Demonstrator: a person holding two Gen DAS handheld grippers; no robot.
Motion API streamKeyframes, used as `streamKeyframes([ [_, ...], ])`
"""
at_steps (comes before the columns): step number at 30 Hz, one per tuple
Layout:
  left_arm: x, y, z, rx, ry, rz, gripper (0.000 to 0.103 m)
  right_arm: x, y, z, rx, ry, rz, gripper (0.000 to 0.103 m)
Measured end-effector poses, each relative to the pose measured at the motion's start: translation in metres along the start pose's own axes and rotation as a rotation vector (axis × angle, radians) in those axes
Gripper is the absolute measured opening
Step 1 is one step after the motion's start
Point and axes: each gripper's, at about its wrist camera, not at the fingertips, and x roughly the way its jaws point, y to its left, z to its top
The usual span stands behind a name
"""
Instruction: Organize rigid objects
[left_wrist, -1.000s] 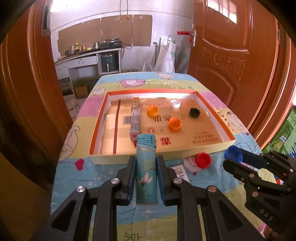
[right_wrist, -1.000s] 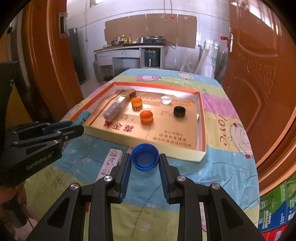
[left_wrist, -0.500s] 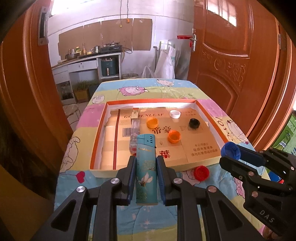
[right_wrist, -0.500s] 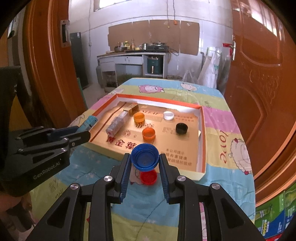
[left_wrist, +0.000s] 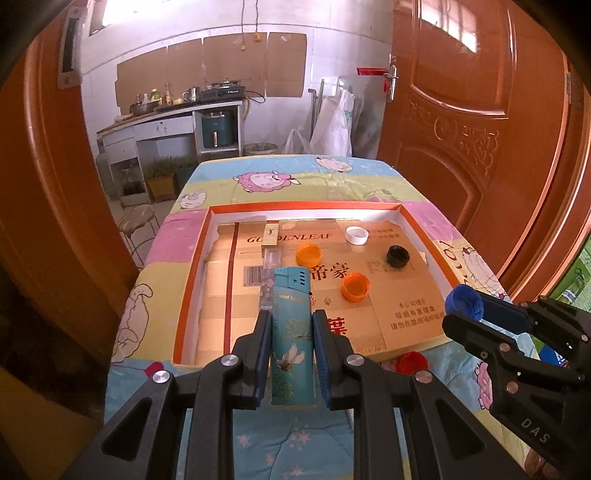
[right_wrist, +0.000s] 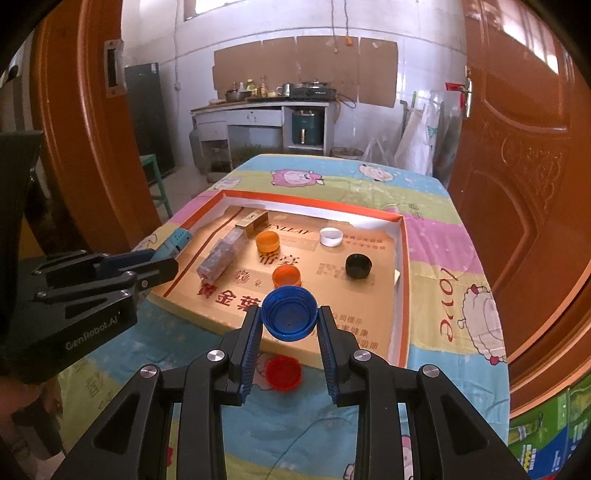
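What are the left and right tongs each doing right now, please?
Left tongs: closed on the teal lighter, held upright.
Right tongs: closed on the blue bottle cap, open side toward the camera.

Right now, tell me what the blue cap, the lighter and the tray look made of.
Blue cap: moulded plastic, semi-gloss, with a ribbed rim and concentric rings inside.
Lighter: probably plastic, with a glossy printed teal wrap and a vented top.
Tray: cardboard, going by its thin folded orange-edged walls; matte brown printed carton sheet lines its floor.
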Motion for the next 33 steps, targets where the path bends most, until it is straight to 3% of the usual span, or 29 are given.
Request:
streamKeyframes([
  [33, 0.073, -0.014, 0.022, 0.033, 0.089, -0.023, 0.023, 0.068, -0.047, 0.016, 0.062, 0.074, -0.002, 0.031],
])
